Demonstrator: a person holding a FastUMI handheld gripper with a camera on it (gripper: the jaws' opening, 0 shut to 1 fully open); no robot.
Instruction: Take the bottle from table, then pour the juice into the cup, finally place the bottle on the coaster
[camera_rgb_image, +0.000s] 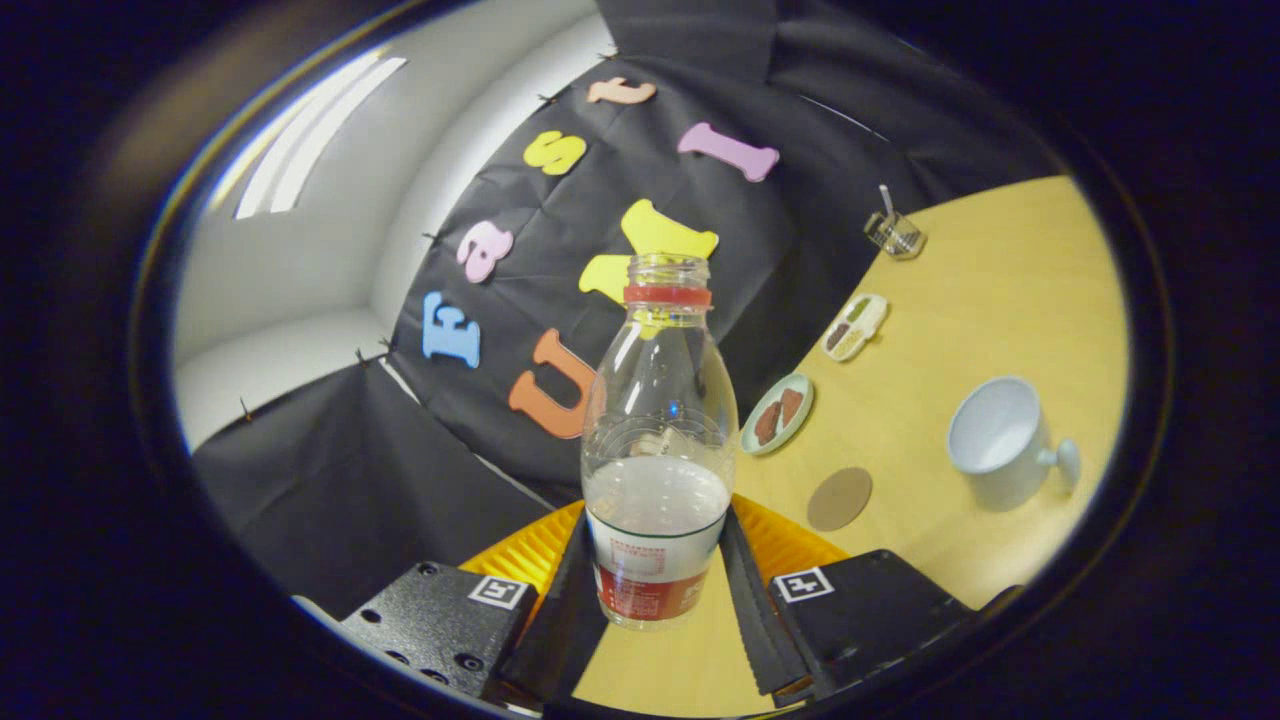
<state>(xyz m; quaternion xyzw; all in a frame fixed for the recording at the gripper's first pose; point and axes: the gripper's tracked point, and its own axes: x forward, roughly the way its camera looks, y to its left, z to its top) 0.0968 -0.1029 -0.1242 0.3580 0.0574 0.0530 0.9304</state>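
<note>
A clear plastic bottle (657, 440) with a red neck ring, no cap and a red-and-white label stands between my fingers, and my gripper (655, 570) is shut on its lower part. Pale juice fills about its lower third. The view is tilted, so the wooden table (960, 330) slopes up to the right. A white cup (1000, 440) with a handle stands on the table to the right of the bottle. A round brown coaster (839, 498) lies flat between the bottle and the cup, just beyond my right finger.
A small green plate (777, 413) with brown pieces lies past the coaster. Farther along the wall sit a white oblong dish (855, 326) with snacks and a small glass holder (894, 234). Black cloth walls the table's far side.
</note>
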